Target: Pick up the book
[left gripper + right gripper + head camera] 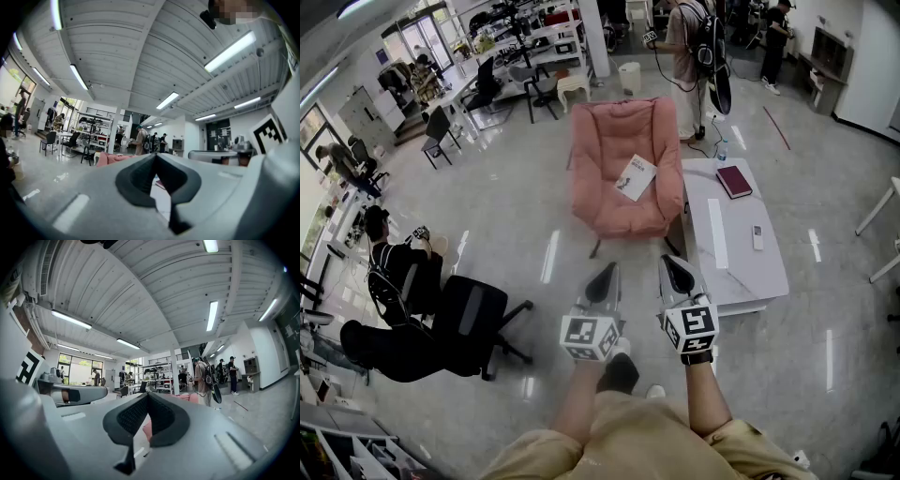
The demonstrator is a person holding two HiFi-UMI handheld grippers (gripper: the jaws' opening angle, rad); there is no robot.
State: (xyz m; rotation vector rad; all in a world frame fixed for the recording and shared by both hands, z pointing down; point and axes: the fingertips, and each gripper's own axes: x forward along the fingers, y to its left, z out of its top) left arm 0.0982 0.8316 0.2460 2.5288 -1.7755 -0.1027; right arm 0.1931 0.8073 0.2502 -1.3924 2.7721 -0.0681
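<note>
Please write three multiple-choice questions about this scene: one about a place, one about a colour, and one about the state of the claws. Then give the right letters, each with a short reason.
1. Where does the dark red book lie?
A) on a shelf
B) on the white table
C) in a box

2. What colour is the armchair?
A) pink
B) blue
C) green

3. How are the left claw and the right claw?
A) both open
B) one grips a book
C) both shut and empty

Answers:
1. B: the head view shows the book flat on the table's far end.
2. A: its seat and back are pink.
3. C: in each gripper view the jaws meet with nothing between them.
</note>
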